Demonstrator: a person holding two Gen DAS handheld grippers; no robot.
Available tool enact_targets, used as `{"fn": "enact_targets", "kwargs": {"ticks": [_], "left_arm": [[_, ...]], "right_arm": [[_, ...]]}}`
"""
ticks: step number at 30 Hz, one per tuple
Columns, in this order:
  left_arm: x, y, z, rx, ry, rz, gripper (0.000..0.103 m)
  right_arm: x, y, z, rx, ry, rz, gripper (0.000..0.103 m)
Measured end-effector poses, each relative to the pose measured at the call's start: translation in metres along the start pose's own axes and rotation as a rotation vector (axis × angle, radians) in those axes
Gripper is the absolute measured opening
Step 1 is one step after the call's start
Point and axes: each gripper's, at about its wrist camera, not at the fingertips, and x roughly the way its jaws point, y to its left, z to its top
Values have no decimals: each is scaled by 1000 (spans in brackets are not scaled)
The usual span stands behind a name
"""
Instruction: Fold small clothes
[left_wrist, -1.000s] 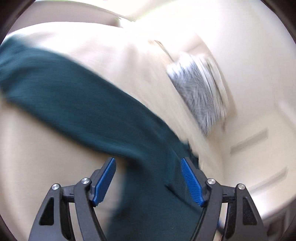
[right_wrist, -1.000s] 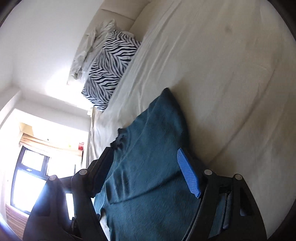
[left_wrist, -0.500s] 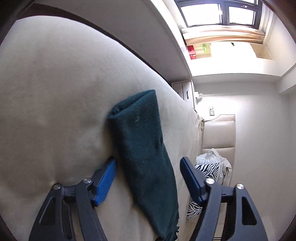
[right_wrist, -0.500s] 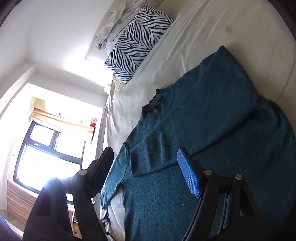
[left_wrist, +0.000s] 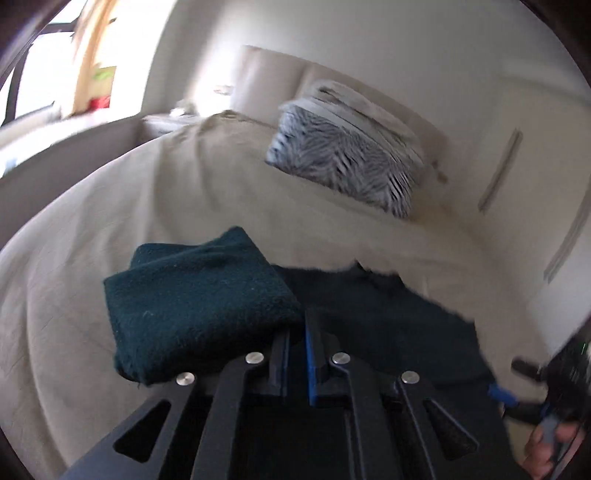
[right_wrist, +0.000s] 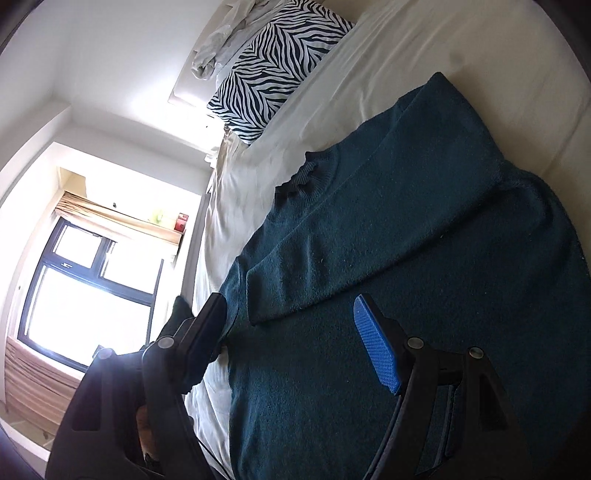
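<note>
Bed with cream sheet carries everything. Dark teal sweater lies flat mid-bed, collar toward the zebra pillow, one sleeve folded across the body. Pillow sits at the head of the bed, crumpled white cloth just behind it. Left tool clenched on a lifted, doubled-over part of the sweater. Right tool released, fingers spread, low over the sweater body near the folded sleeve cuff.
</note>
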Motion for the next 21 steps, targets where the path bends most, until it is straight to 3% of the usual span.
{"fn": "enact_targets", "kwargs": {"ticks": [3,5,6,7,8,9,10,11,15,18,21], "left_arm": [[37,-74,-42,266,69,-1,8],[43,-74,-71,334,129,1,9],[48,-71,-76,319,153,-14,9],[47,-65,-78,295,170,-25,17],[47,-60,-77,267,179,-37,34],[41,-49,-74,237,173,-53,43],[29,-30,-74,215,158,-58,61],[23,-24,-73,200,146,-53,71],[-18,12,-70,142,91,-60,71],[-55,49,-73,4,27,-107,71],[-76,98,-70,-173,-13,-105,71]], "right_arm": [[10,0,-1,-5,21,-4,72],[20,1,0,-23,54,-26,72],[25,2,0,-34,70,-36,72],[31,3,-1,-43,92,-47,72],[39,4,-2,-49,116,-54,72],[43,5,-2,-53,129,-54,72],[51,7,-3,-58,146,-50,72],[59,9,-5,-62,160,-46,72],[92,28,-9,-84,219,-34,72],[111,61,-14,-220,228,-72,72],[123,101,-34,-420,246,-121,72]]}}
